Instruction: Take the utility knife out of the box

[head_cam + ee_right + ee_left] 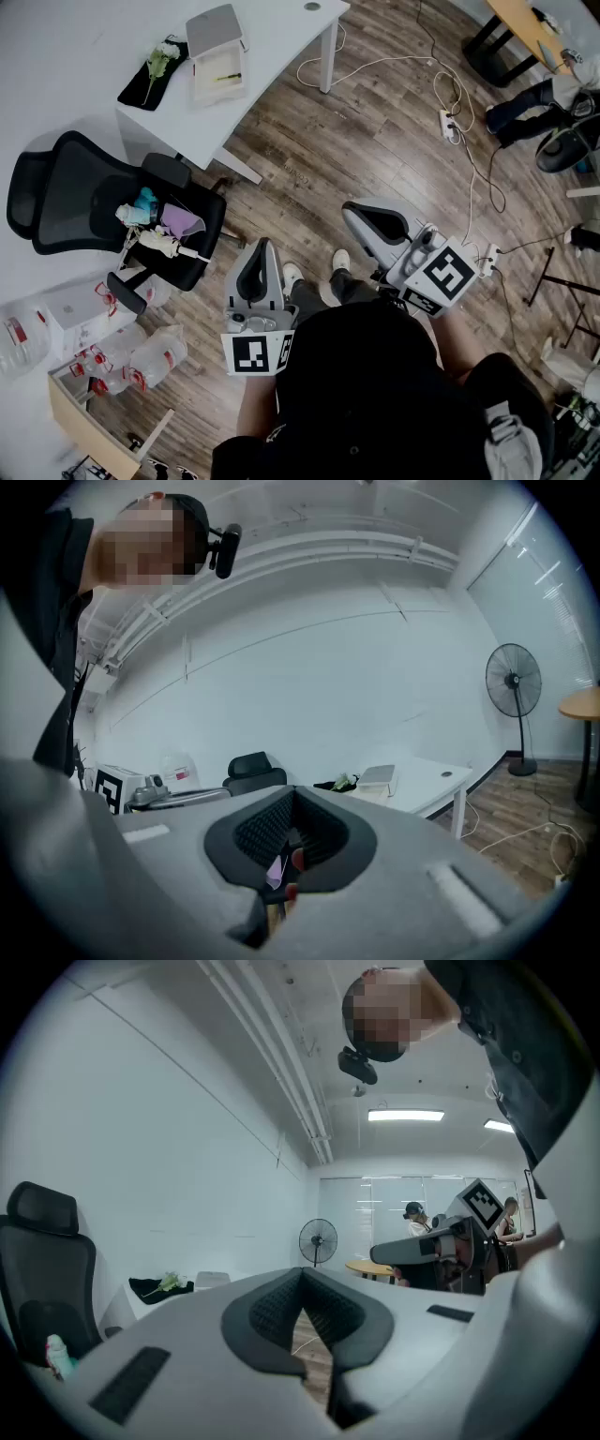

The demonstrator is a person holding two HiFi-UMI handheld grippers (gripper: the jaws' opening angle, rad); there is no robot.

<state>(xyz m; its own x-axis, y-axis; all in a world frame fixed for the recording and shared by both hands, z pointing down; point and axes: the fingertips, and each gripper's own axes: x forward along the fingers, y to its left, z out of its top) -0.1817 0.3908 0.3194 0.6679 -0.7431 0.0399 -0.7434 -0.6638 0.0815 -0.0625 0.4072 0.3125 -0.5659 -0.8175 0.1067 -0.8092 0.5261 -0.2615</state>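
An open white box (pixel 217 75) lies on the white table (pixel 272 56) at the top of the head view, with a small yellowish item, probably the utility knife (pixel 228 77), inside. Its grey lid (pixel 214 30) rests just behind it. Both grippers are held close to my body, far from the table. My left gripper (pixel 261 246) is shut and empty, and so is my right gripper (pixel 352 212). In the left gripper view the left gripper (pixel 302 1283) points toward the box (pixel 214 1280). The right gripper (pixel 292 797) has the box (pixel 380 778) off to its right.
A black office chair (pixel 84 202) with small toys on its seat stands left of me. Water bottles (pixel 141 356) lie on the floor. Cables and a power strip (pixel 450 124) run across the wood floor. A black cloth with a flower (pixel 155 67) lies beside the box. A standing fan (pixel 514 682) stands farther off.
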